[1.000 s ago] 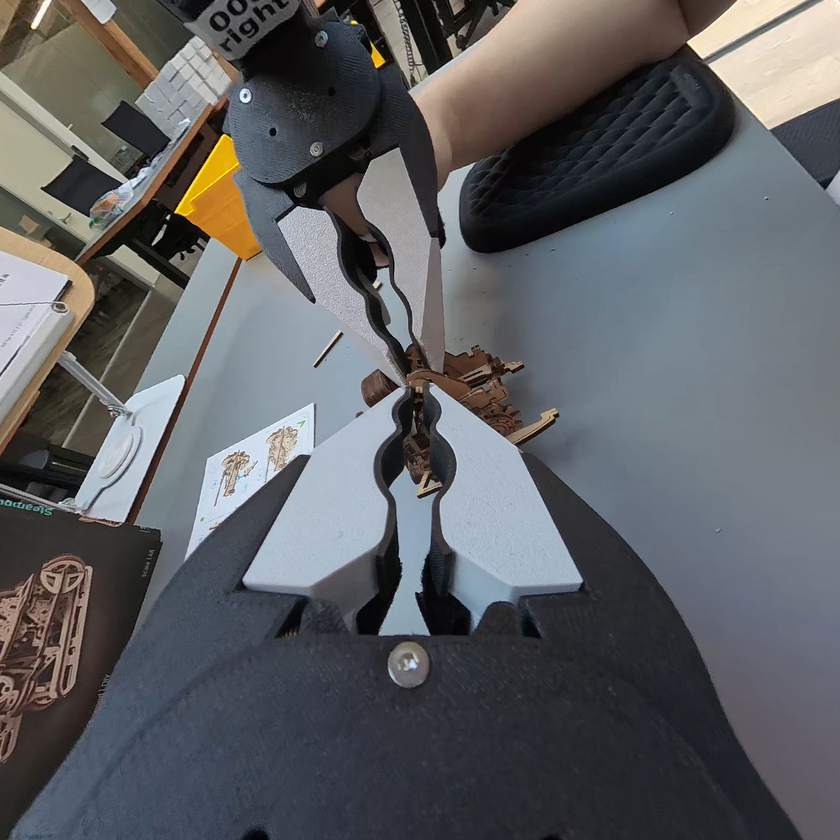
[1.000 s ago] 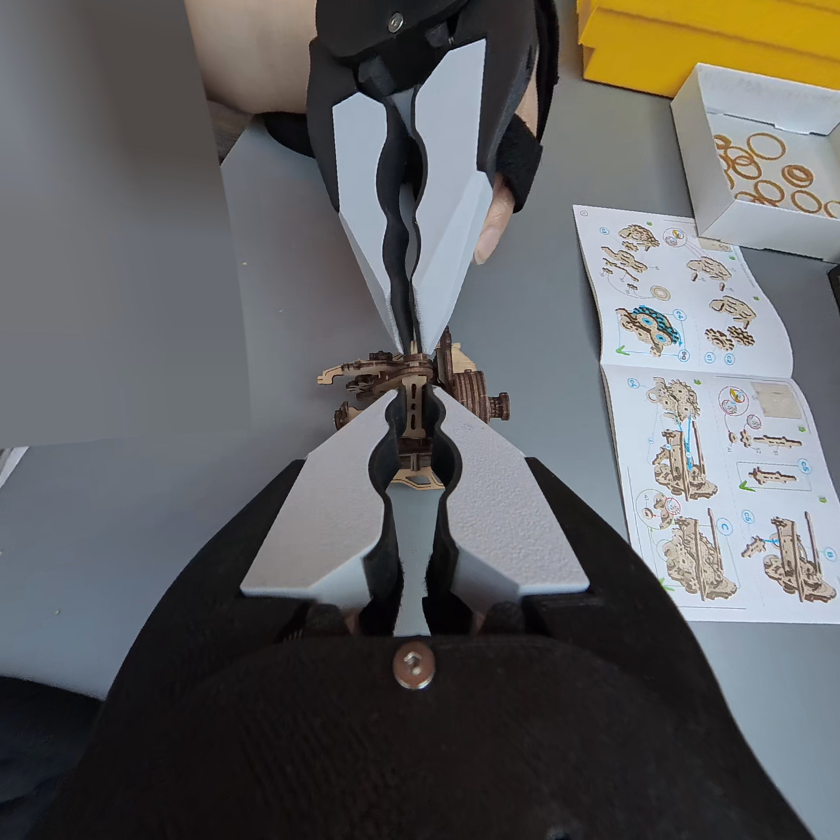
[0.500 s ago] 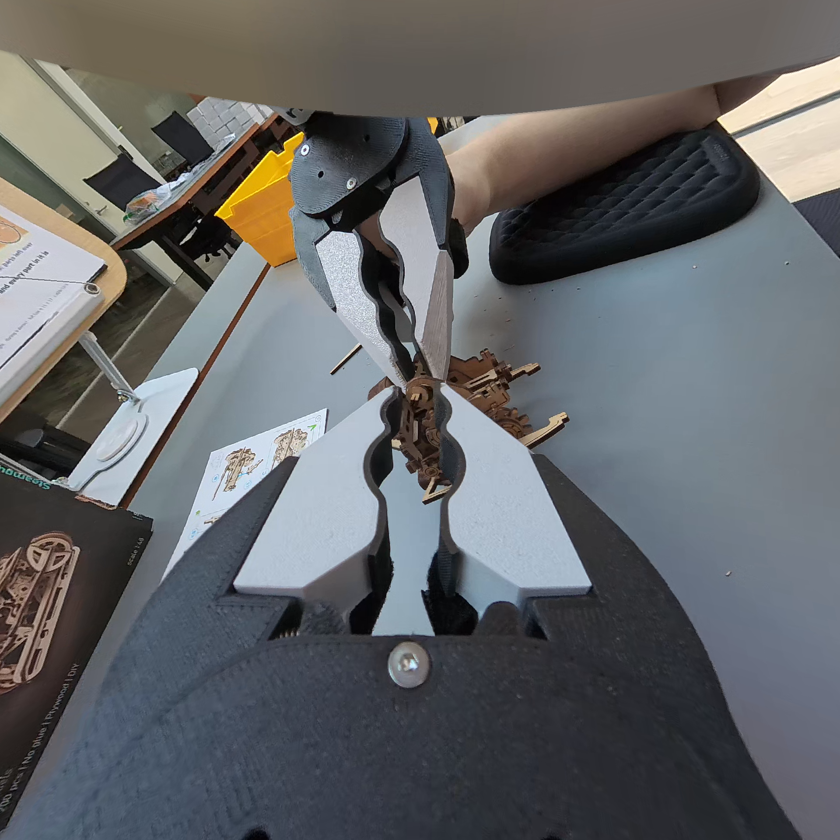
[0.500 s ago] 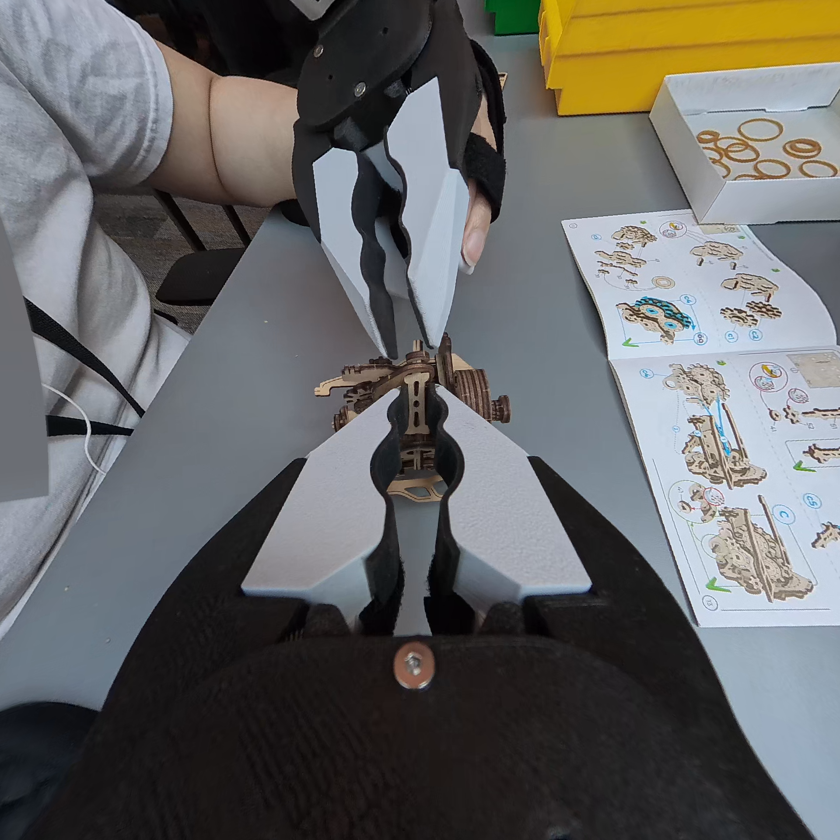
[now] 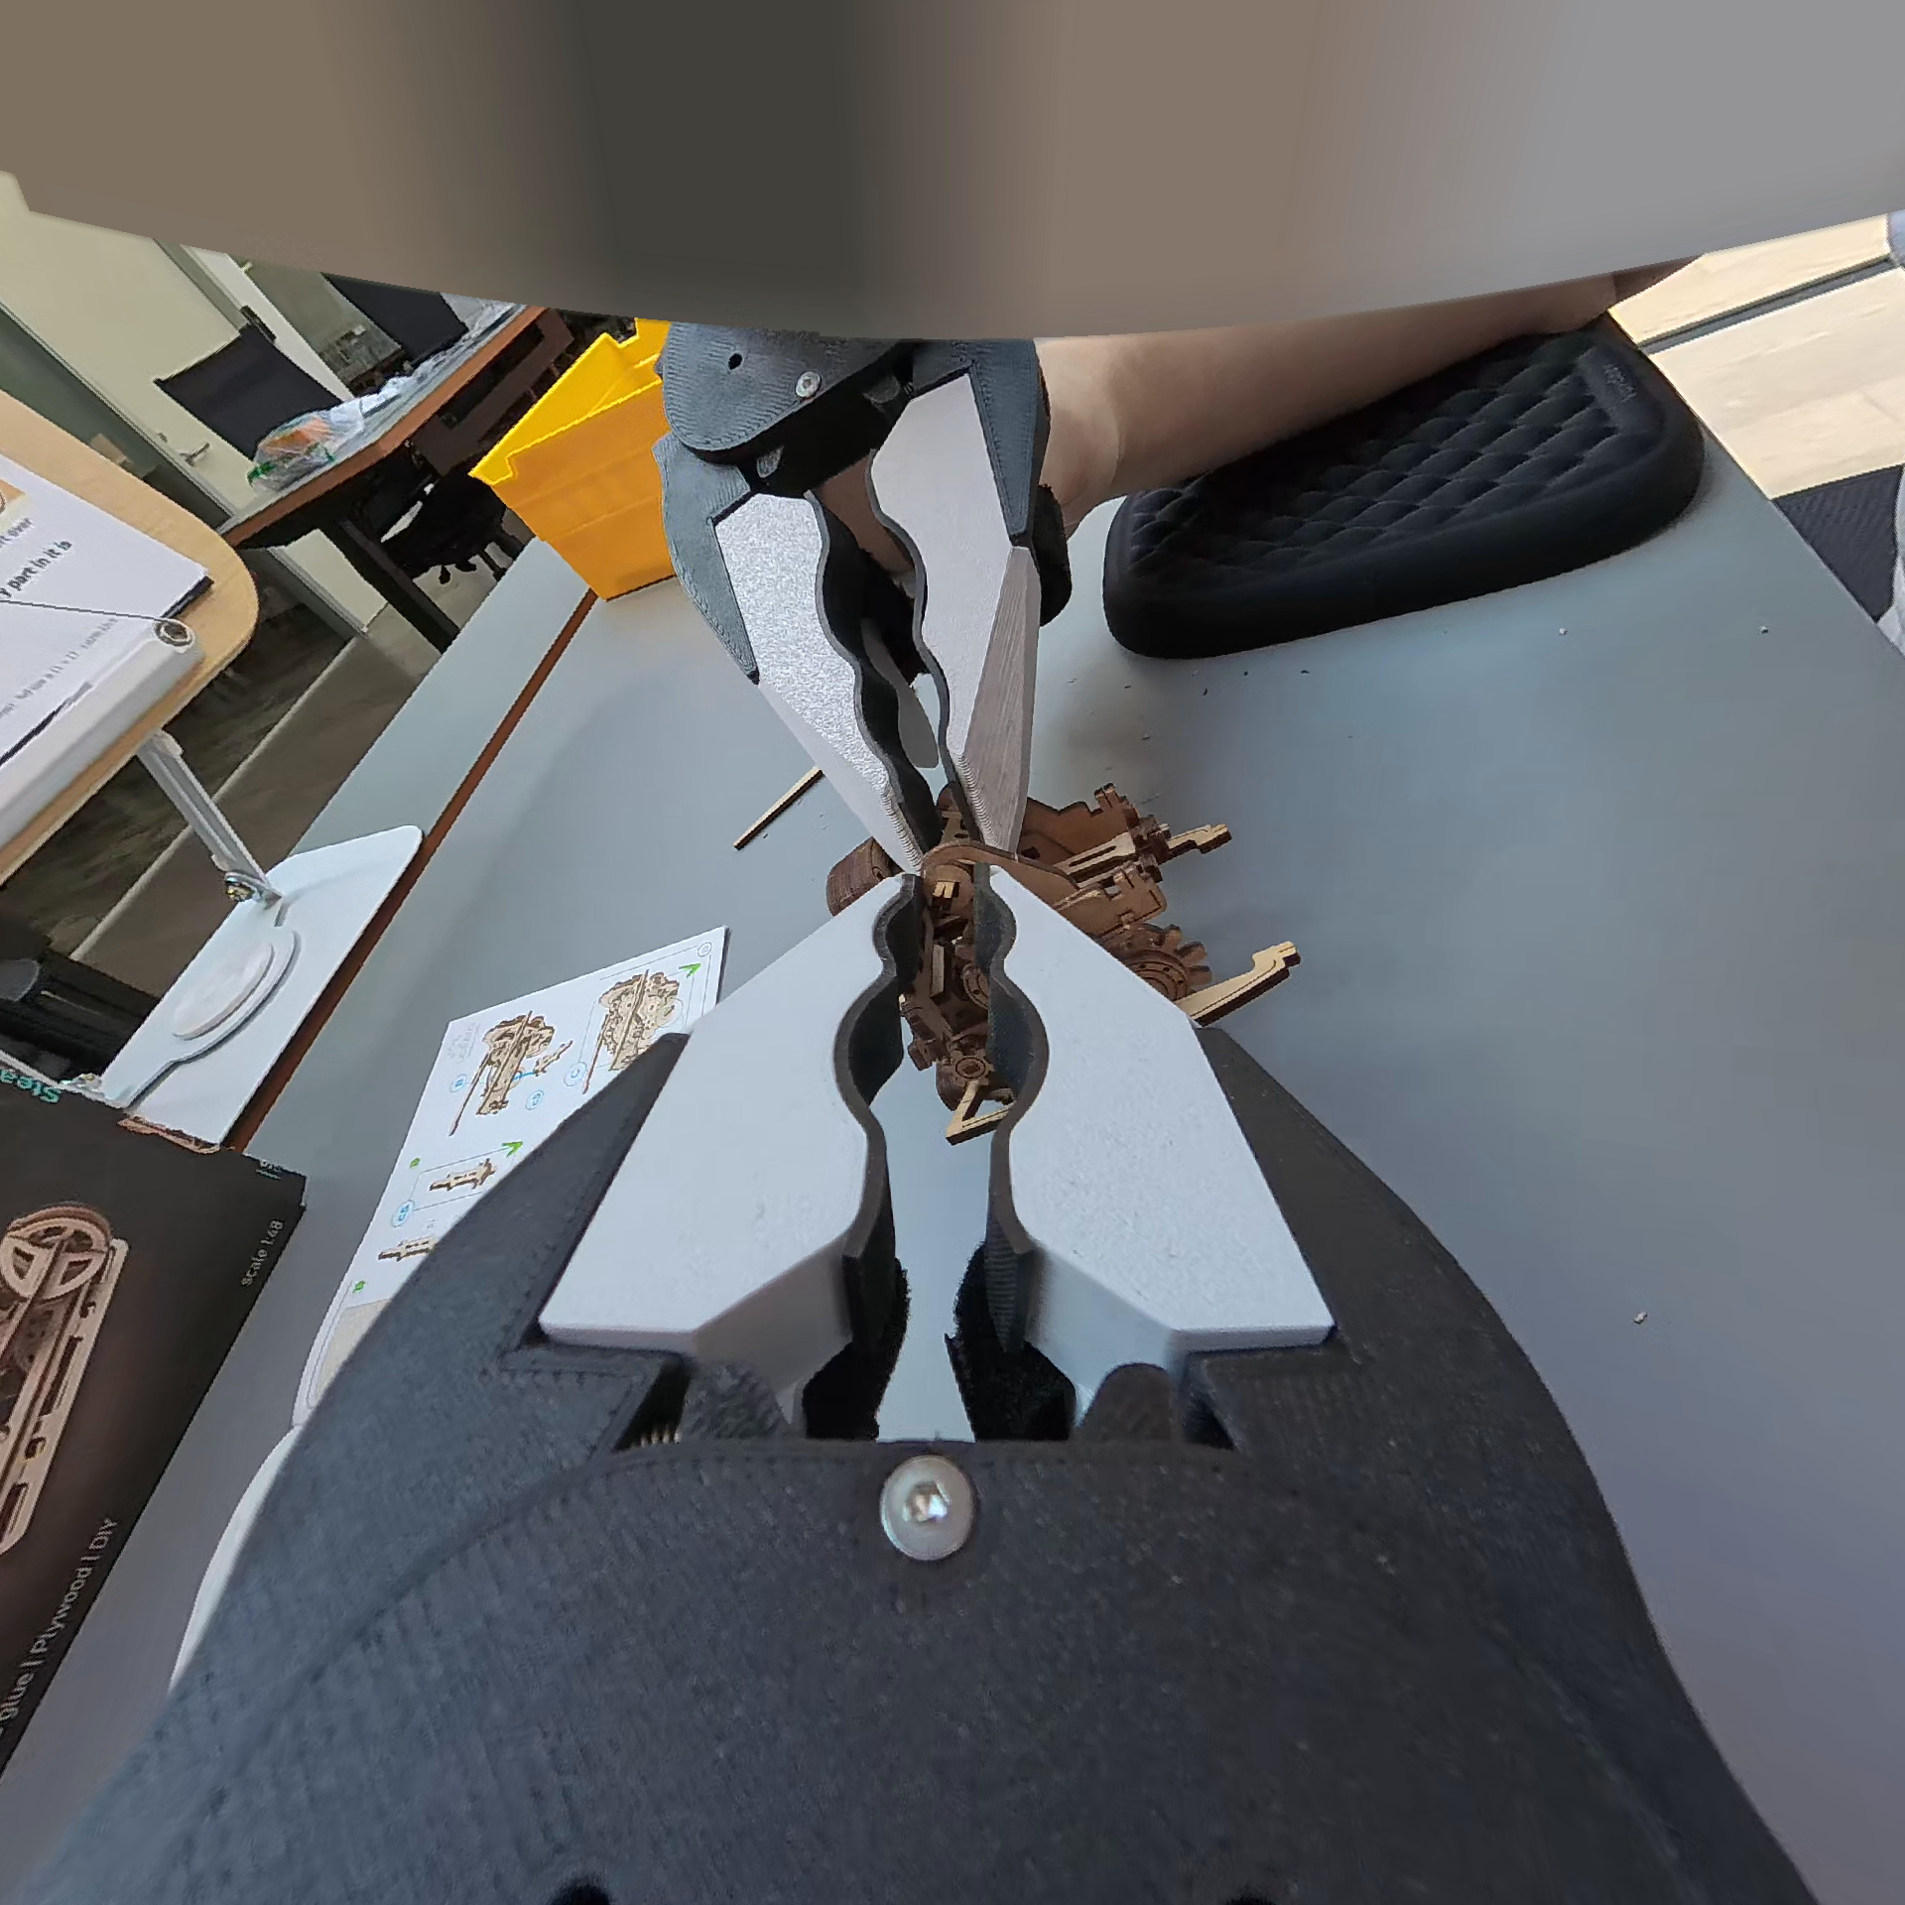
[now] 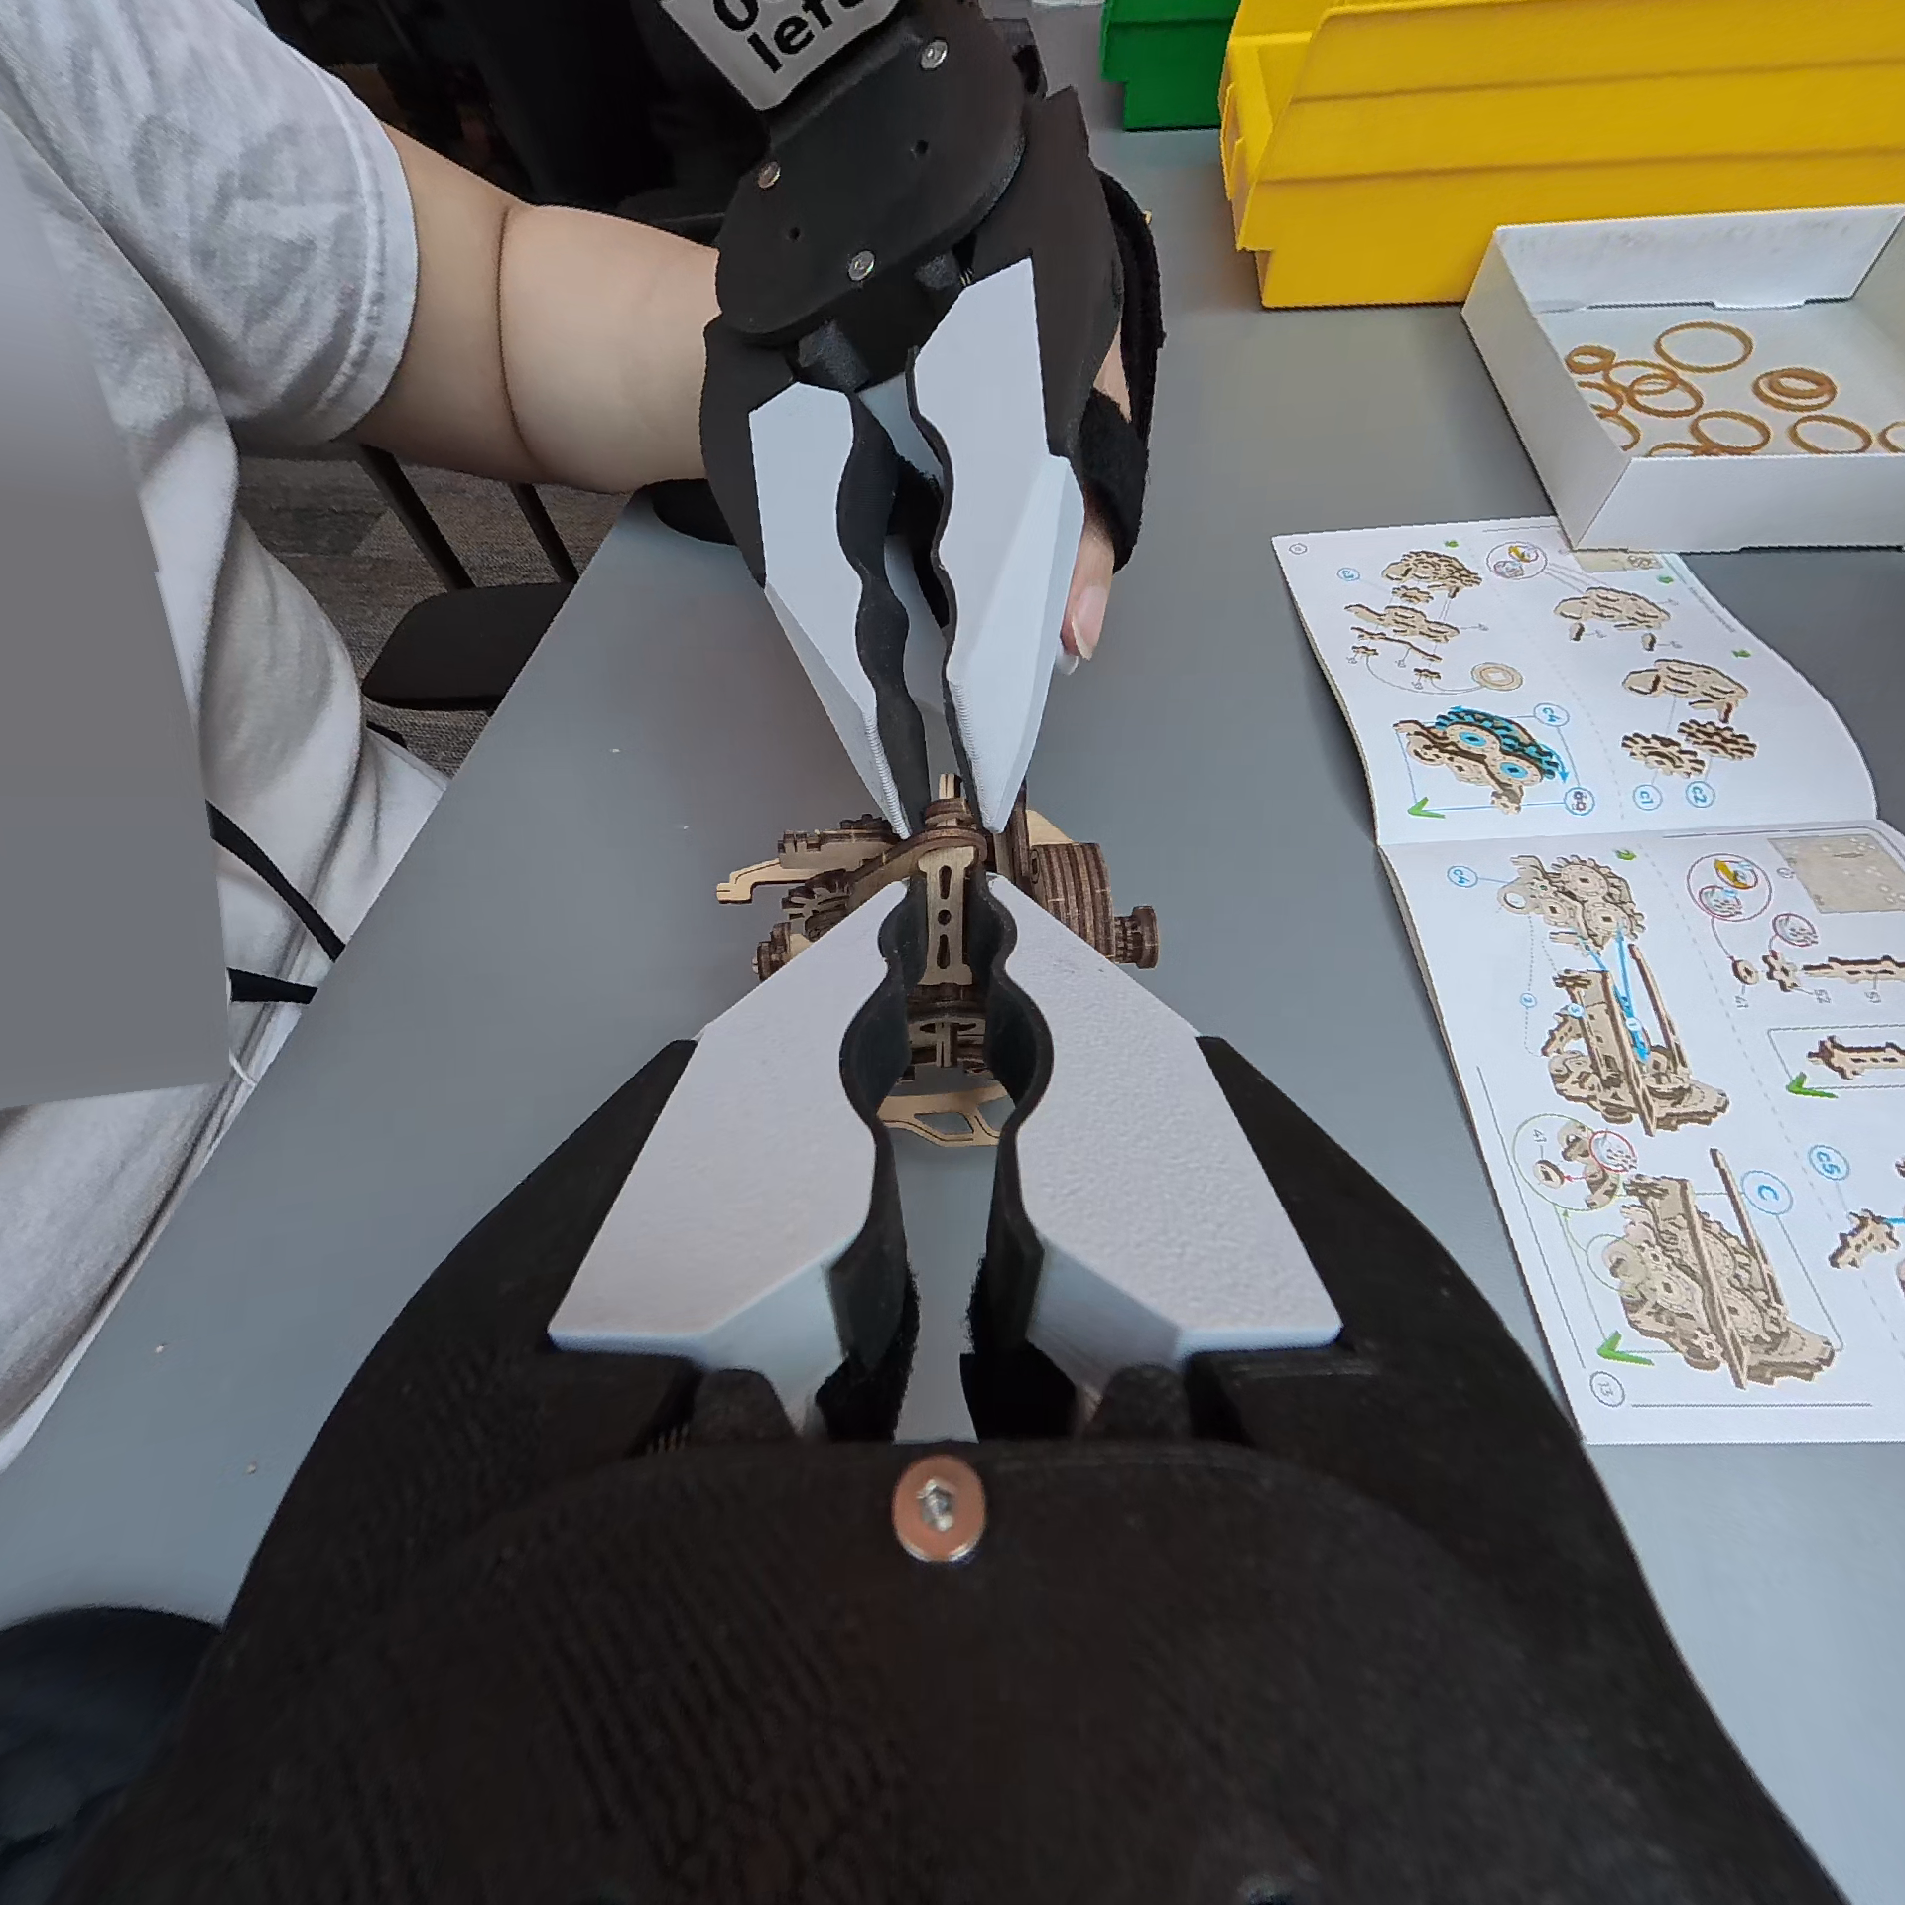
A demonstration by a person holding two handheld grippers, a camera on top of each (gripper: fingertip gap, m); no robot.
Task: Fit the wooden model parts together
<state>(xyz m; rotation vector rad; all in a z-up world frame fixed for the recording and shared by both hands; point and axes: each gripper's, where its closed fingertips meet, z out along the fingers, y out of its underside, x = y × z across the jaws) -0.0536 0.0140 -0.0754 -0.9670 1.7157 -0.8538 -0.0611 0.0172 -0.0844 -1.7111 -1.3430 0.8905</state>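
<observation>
Grey counter [image 6: 515,1031], office room behind. Nearest in the right wrist view, the right tongs [image 6: 943,897] pinch an upright slotted strip of the wooden model [image 6: 1062,887], pads tight on both faces. The model looks to rest on the counter mid-scene, between the two tools. Just past it, the left tongs [image 6: 943,825] come down from the far side, tips astride the curved top piece.

Change: a second ago those left tips were pressed almost together on the top. Now they stand slightly apart with a wooden nub between them, still a narrow pinch. The right grip looks unchanged and the model has not shifted. I read it as a re-grip, with the part being squeezed into its slot and not yet clearly seated. Whether the joint is home is hidden behind the tips.

Right of the model lies an open instruction booklet [image 6: 1649,928] with step drawings and small numbered tags. Beyond it is a white box [image 6: 1546,340] of wooden rings [image 6: 1701,351], then yellow bins [image 6: 1546,155].

In the left wrist view a black kit box [image 5: 103,1340] with printed text lies close by. A loose wooden stick [image 5: 778,822] and a black quilted pad [image 5: 1392,515] lie farther off.

Writing: a white sticker [image 6: 783,41] on the left tool, print on the kit box, and a sheet on a stand. None is transcribed.
</observation>
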